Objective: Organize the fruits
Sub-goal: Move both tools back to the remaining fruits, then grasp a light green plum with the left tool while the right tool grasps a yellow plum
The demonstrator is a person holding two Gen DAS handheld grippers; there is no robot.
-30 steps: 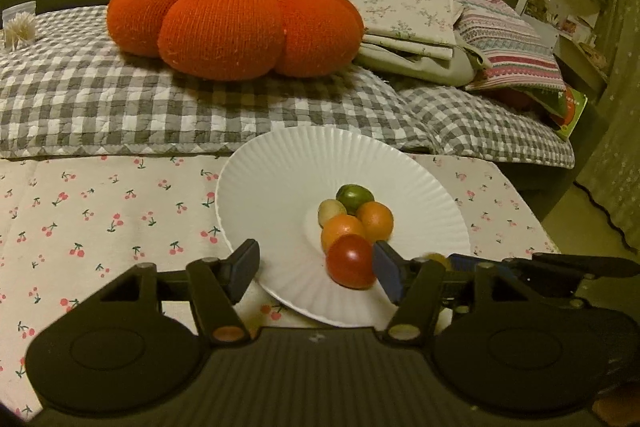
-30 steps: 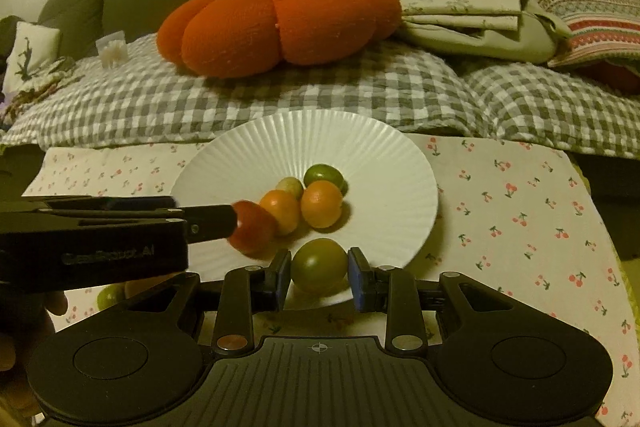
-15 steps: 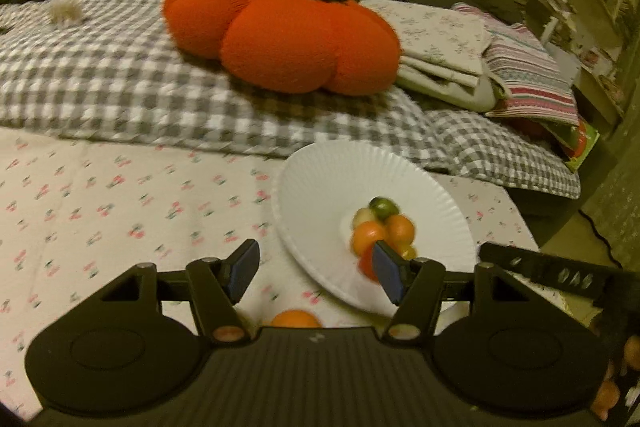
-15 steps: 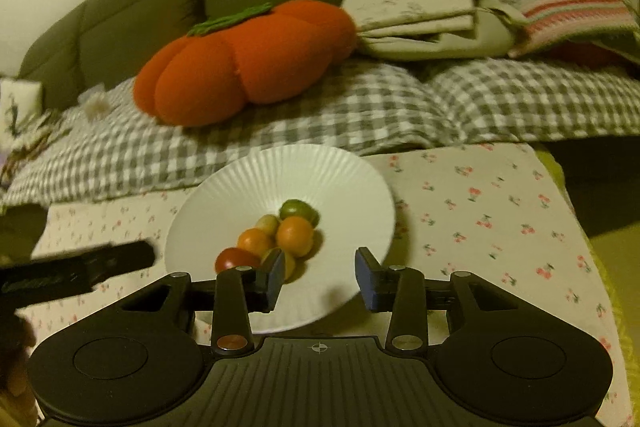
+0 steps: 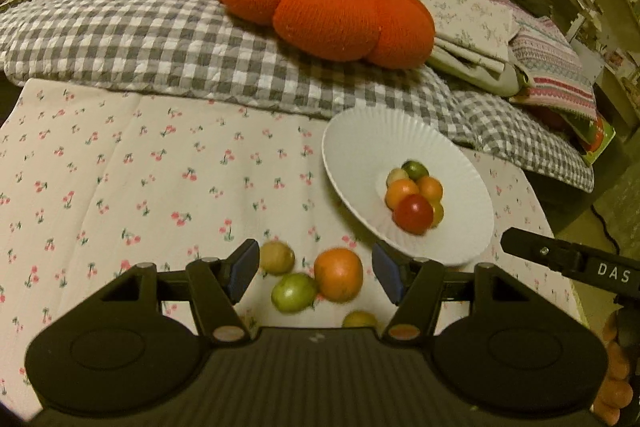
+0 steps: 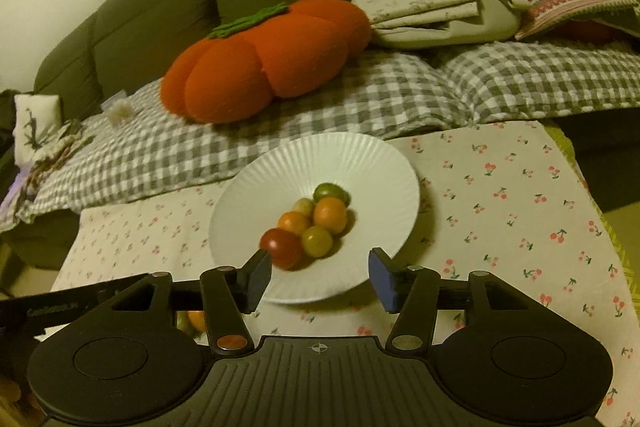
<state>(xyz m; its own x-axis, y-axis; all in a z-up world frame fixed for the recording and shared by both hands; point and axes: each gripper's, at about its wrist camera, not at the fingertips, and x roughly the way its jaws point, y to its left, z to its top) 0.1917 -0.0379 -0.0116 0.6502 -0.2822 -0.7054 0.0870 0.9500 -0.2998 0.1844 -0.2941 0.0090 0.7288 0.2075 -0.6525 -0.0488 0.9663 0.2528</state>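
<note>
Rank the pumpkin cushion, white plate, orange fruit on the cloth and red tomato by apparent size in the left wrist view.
1. pumpkin cushion
2. white plate
3. orange fruit, though nearer the camera
4. red tomato

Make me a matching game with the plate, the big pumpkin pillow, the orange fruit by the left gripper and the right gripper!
Things:
1. white plate
2. pumpkin pillow
3. loose orange fruit
4. right gripper

Places or states:
A. lying on the cherry cloth, off the plate
B. on the checked blanket
C. holding a pile of six small fruits
D. jaws opening, nothing gripped

Pairs: 1-C, 2-B, 3-A, 4-D
</note>
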